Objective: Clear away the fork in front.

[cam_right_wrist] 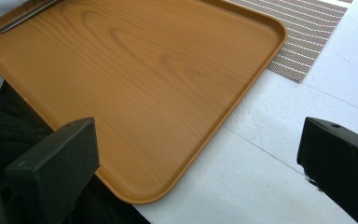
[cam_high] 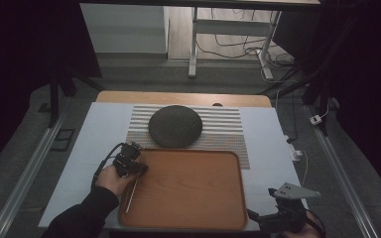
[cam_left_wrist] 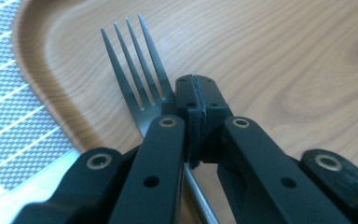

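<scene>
Left gripper (cam_left_wrist: pixel 195 116) is down over the near-left corner of the wooden tray (cam_high: pixel 193 218), jaws pressed together pad to pad. The fork (cam_left_wrist: pixel 140 79) lies just beside them — its tines fan out ahead of the jaw tips on one side, its neck runs under the jaw on that side, and the handle passes back beneath the gripper. Whether the pads actually pinch any metal, I cannot tell; from the left gripper view the fork looks beside the closed pads rather than between them. In the high view the handle (cam_high: pixel 131 196) trails along the tray's left edge toward the person's sleeve.

Right gripper (cam_high: pixel 273 218) sits off the tray's near-right corner, over the white table (cam_right_wrist: pixel 270 186) — jaws spread wide, nothing between them. Beyond the tray, a dark round plate (cam_high: pixel 175 126) rests on a striped mat (cam_high: pixel 228 130).
</scene>
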`<action>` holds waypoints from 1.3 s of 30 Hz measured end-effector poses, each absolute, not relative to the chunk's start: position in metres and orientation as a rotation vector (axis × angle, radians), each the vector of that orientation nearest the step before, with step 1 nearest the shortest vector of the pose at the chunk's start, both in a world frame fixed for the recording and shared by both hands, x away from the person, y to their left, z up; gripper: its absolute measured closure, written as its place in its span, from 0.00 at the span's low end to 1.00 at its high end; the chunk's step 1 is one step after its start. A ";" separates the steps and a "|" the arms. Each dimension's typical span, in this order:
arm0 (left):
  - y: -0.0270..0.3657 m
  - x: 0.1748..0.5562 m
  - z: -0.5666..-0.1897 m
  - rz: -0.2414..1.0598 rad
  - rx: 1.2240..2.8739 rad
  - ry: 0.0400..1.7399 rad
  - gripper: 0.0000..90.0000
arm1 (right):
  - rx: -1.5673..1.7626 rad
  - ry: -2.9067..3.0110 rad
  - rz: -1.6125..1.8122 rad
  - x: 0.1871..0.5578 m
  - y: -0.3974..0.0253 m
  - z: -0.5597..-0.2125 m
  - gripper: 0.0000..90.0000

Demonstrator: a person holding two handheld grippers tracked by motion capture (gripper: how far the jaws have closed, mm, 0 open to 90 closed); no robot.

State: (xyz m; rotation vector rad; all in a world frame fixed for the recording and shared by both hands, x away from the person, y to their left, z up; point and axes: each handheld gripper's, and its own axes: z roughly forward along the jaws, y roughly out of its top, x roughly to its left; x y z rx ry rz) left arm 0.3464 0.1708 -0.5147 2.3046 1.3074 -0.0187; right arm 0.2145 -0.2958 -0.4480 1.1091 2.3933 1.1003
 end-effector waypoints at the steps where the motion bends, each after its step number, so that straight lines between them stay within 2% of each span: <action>1: 0.172 0.347 -0.515 -0.017 2.300 1.317 0.98 | 1.109 2.393 1.100 0.215 -0.296 -0.448 0.00; 6: 0.174 0.347 -0.515 0.001 2.296 1.327 0.98 | 1.111 2.396 1.094 0.215 -0.296 -0.448 0.00; 11: 0.172 0.345 -0.512 0.026 2.294 1.304 0.90 | 1.113 2.393 1.101 0.215 -0.296 -0.448 0.00; 20: 0.175 0.339 -0.499 0.071 2.248 1.204 0.63 | 1.123 2.391 1.110 0.215 -0.296 -0.448 0.00; 28: 0.182 0.332 -0.491 0.053 2.178 1.153 0.39 | 1.123 2.399 1.097 0.215 -0.295 -0.448 0.00; 39: 0.188 0.317 -0.475 0.014 2.110 1.110 0.21 | 1.120 2.403 1.098 0.215 -0.295 -0.448 0.00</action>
